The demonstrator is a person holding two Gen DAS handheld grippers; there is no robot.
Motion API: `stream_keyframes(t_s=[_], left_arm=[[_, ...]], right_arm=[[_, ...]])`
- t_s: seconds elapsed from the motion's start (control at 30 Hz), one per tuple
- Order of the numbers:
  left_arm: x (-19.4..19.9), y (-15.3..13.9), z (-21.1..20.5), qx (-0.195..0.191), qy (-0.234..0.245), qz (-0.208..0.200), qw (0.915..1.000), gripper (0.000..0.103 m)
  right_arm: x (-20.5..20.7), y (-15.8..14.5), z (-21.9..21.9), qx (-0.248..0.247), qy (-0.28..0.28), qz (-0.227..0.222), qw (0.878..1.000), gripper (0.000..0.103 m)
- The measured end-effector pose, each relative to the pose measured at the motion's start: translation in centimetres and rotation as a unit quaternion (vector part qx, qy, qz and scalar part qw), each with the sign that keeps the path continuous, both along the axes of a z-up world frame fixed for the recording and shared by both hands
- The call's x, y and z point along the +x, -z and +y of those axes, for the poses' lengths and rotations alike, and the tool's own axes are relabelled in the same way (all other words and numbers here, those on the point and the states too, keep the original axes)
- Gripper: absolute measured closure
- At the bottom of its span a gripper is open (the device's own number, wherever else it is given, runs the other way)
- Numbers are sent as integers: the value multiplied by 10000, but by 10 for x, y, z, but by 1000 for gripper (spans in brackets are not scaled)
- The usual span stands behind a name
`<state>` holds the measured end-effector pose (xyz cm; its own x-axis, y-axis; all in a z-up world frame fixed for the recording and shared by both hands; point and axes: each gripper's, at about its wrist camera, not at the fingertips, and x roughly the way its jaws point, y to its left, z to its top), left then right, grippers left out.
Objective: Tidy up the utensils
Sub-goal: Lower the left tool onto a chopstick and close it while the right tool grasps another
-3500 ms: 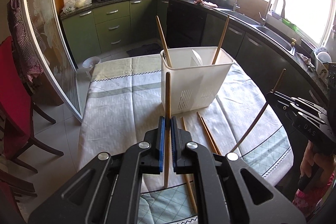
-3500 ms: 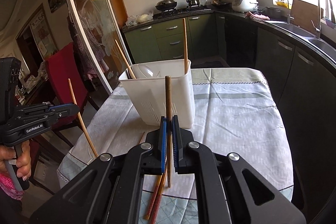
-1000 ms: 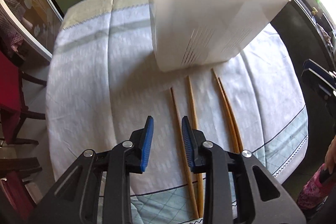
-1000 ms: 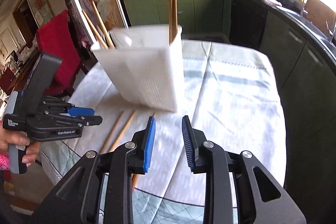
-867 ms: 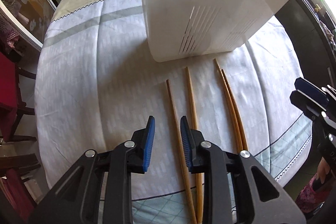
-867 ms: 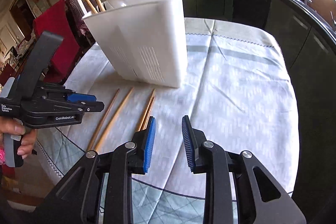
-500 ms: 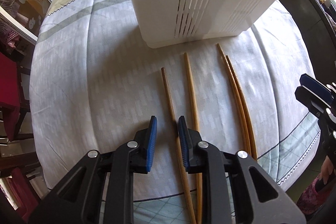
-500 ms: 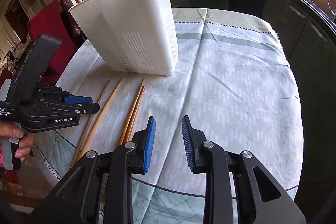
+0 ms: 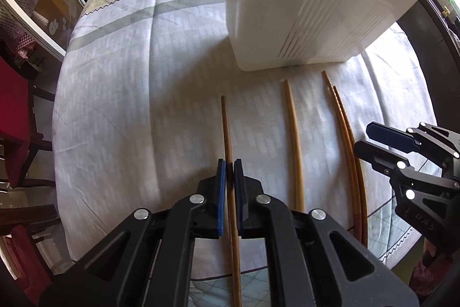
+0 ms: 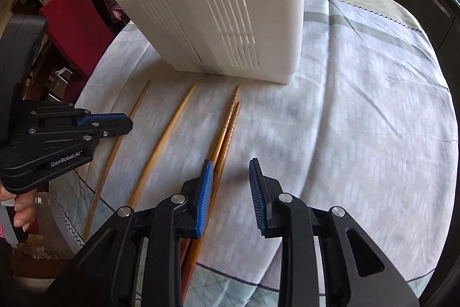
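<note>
Tablecloth point(image 9: 120, 111), pale woven fabric w/ grey stripe, carries a white plastic slotted utensil holder point(image 10: 224, 19) toward its far edge. Four slim wooden chopsticks lie near the front edge. Left gripper point(image 9: 230, 174) is clamped on the leftmost chopstick point(image 9: 225, 128); right gripper point(image 10: 231, 192) gapes beside the ridged pair point(image 10: 227, 131).

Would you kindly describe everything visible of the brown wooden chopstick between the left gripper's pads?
The brown wooden chopstick is a thin, round, plain, darkish stick lying flat on the pale tablecloth, leftmost of four, its far tip stopping short of the white slotted plastic holder. The left gripper is shut on it partway along, blue pads pressing both sides.
</note>
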<state>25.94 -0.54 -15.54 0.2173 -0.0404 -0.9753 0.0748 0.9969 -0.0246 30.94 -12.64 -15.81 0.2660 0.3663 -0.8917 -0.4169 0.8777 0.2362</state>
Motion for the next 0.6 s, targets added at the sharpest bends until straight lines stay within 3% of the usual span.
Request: stream_keyframes(t_s=[0.4,0.6], left_arm=[[-7,2,42,-206,-90,-11,9997,97],[-12,4,30,-211,-18,-29,9998,97]], right_arm=[[-3,-3,22,-586,-49,-246,9980,76],[-8,2,46,-995,-217,-431,9939,75]])
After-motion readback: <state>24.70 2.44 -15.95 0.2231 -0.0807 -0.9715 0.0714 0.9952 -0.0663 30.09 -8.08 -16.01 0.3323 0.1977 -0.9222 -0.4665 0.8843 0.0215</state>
